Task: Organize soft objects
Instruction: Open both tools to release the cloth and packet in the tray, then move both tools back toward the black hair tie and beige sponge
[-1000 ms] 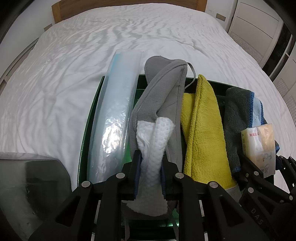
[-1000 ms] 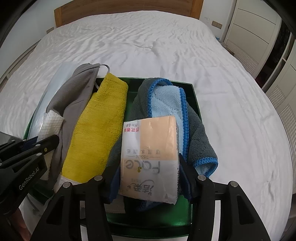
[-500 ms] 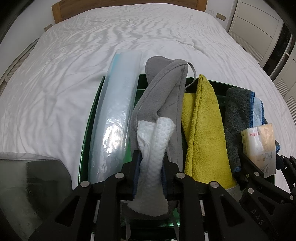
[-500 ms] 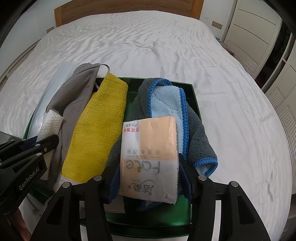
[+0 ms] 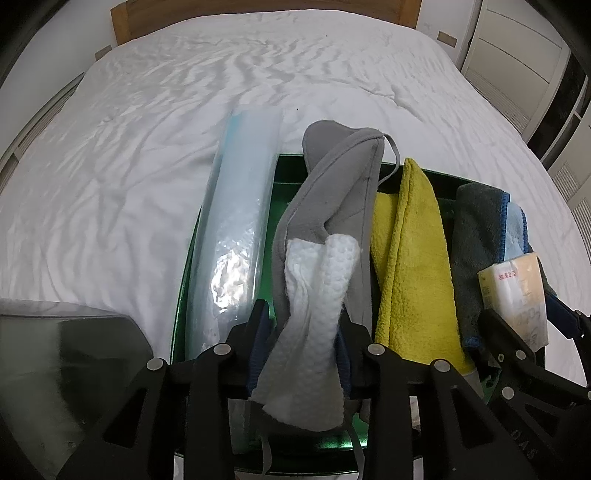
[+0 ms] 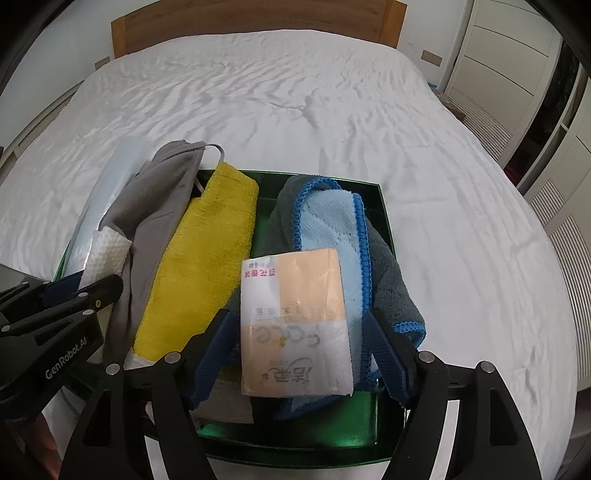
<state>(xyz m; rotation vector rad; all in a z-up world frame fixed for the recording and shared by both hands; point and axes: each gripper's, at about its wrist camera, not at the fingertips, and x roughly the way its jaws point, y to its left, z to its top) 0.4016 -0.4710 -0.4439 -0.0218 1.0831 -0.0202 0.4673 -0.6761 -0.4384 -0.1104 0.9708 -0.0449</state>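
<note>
A green tray (image 6: pixel 384 218) on the bed holds a clear plastic pack (image 5: pixel 236 236), a grey cloth (image 5: pixel 336 195), a yellow towel (image 6: pixel 207 258) and a grey-and-blue cloth (image 6: pixel 328 221). My left gripper (image 5: pixel 301 332) has its jaws parted beside a white textured wipe (image 5: pixel 314 314) that lies on the grey cloth. My right gripper (image 6: pixel 299 332) has its jaws spread wide on either side of an orange-and-white tissue pack (image 6: pixel 295 321), which rests on the grey-and-blue cloth. The left gripper also shows at the left of the right wrist view (image 6: pixel 70 295).
The tray sits near the front edge of a white bed (image 6: pixel 295 110) with a wooden headboard (image 6: pixel 255 22). White wardrobe doors (image 6: pixel 509 62) stand to the right. A dark glossy object (image 5: pixel 62 369) lies at the lower left in the left wrist view.
Both grippers have opened: the left let go of the white wipe and the right let go of the tissue pack. Both items stay where they were.
</note>
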